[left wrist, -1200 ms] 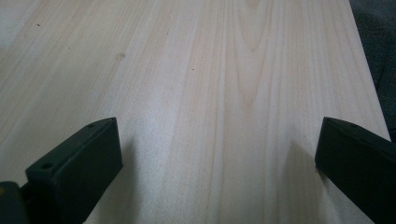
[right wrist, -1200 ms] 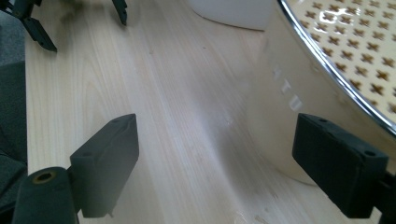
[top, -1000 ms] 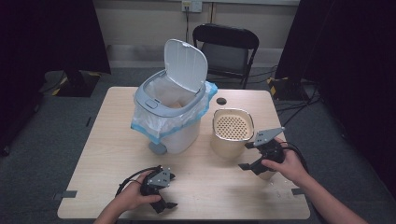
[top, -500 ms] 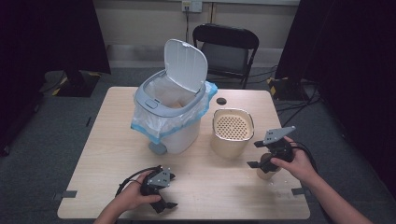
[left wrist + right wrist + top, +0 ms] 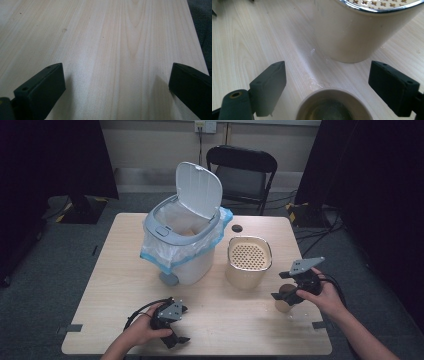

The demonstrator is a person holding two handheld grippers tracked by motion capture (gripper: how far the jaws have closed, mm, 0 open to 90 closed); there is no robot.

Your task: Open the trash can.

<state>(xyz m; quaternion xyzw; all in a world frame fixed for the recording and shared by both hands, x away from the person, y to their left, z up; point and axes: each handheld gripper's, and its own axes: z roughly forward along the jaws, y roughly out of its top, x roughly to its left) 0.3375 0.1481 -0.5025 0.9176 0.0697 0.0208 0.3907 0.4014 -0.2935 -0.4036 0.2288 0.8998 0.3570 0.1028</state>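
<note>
Pale wooden table is seen from the high view, with a grey-rimmed white plastic bin standing left of centre, its hinged lid raised toward twelve o'clock and a blue-edged clear liner bag folded over its rim. A cream cylindrical container with a perforated top is set just beside the bin at its three o'clock. A small tan paper cup stands upright on the table at about four o'clock from the container, near it but apart. The right gripper is held level over the cup from the three o'clock side; in the right gripper view its black jaws are spread wide, one on either side of the cup's open rim, neither pad touching it, with the container's wall close beyond. Inside the cup a dark, wet-looking bottom is seen. The left gripper rests near the table's six o'clock edge, held in the person's left hand; in the left gripper view its jaws stand wide apart over bare wood grain, nothing between them. A small dark round disc lies on the table near the bin at twelve o'clock from the container. A black folding chair stands beyond the far edge.
</note>
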